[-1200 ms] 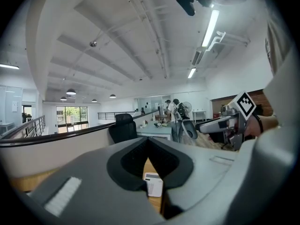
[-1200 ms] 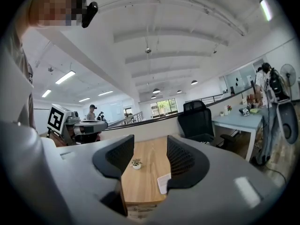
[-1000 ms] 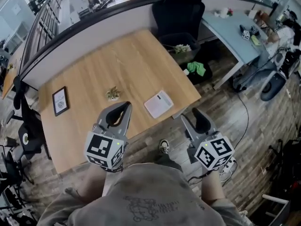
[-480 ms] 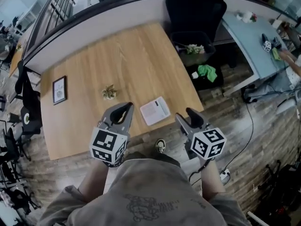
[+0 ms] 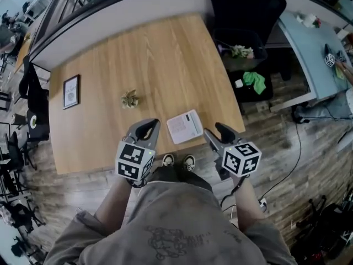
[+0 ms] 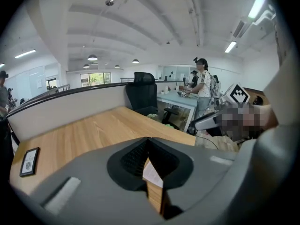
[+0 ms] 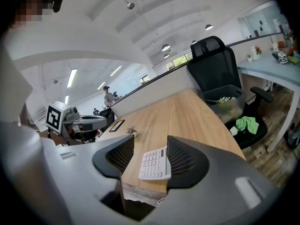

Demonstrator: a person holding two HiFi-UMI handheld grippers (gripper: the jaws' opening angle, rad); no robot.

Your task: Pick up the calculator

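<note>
The white calculator (image 5: 185, 126) lies flat near the front edge of the wooden table (image 5: 138, 54). My left gripper (image 5: 146, 127) hovers over the table edge just left of it, jaws shut with their tips touching and nothing held. In the left gripper view a white sliver of the calculator (image 6: 153, 173) shows through the gap behind the closed tips (image 6: 148, 142). My right gripper (image 5: 215, 132) hangs just right of the calculator, off the table's edge, open. In the right gripper view the calculator (image 7: 155, 163) lies between the two pads (image 7: 180, 157), ahead of them and untouched.
A small framed picture (image 5: 70, 91) and a tiny potted plant (image 5: 129, 99) sit on the table's left half. A black office chair (image 5: 245, 4), a bin with greenery (image 5: 240, 51) and a green cloth (image 5: 255, 81) stand past the right edge. A grey partition (image 5: 110, 7) runs behind.
Both grippers have drawn nearer the table's front edge, and the right one has come left toward the calculator. The person has stepped in, both shoes now showing. The calculator has stayed put.
</note>
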